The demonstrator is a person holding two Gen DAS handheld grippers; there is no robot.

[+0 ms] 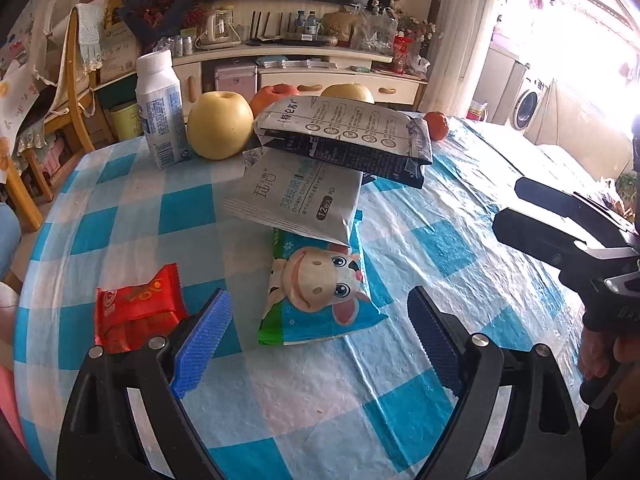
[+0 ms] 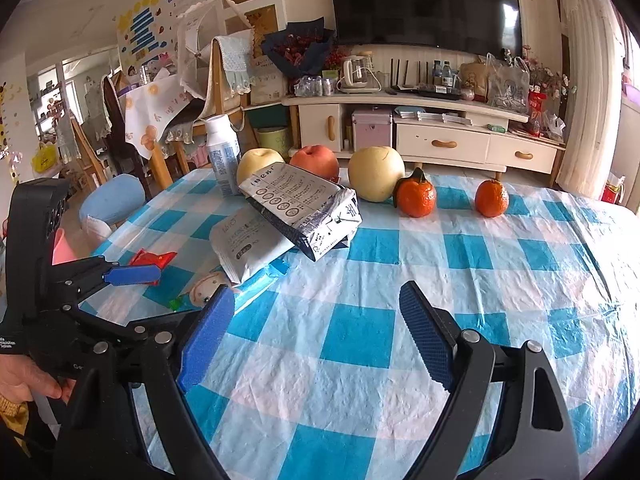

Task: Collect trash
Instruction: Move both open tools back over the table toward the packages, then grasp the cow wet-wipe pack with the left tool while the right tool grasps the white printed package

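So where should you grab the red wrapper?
Probably the red wrapper's crimped top edge, coming from above with the left tool, which is open and nearest. The wrapper lies flat on the tablecloth, apart from the cow bag, and that thin raised edge should fit between the pads.

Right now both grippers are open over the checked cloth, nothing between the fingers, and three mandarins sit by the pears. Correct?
Not quite: there are two mandarins, not three. The right wrist view shows one mandarin with a leaf beside the pale pear, and a second mandarin further right. The rest holds: left gripper and right gripper are open and empty.
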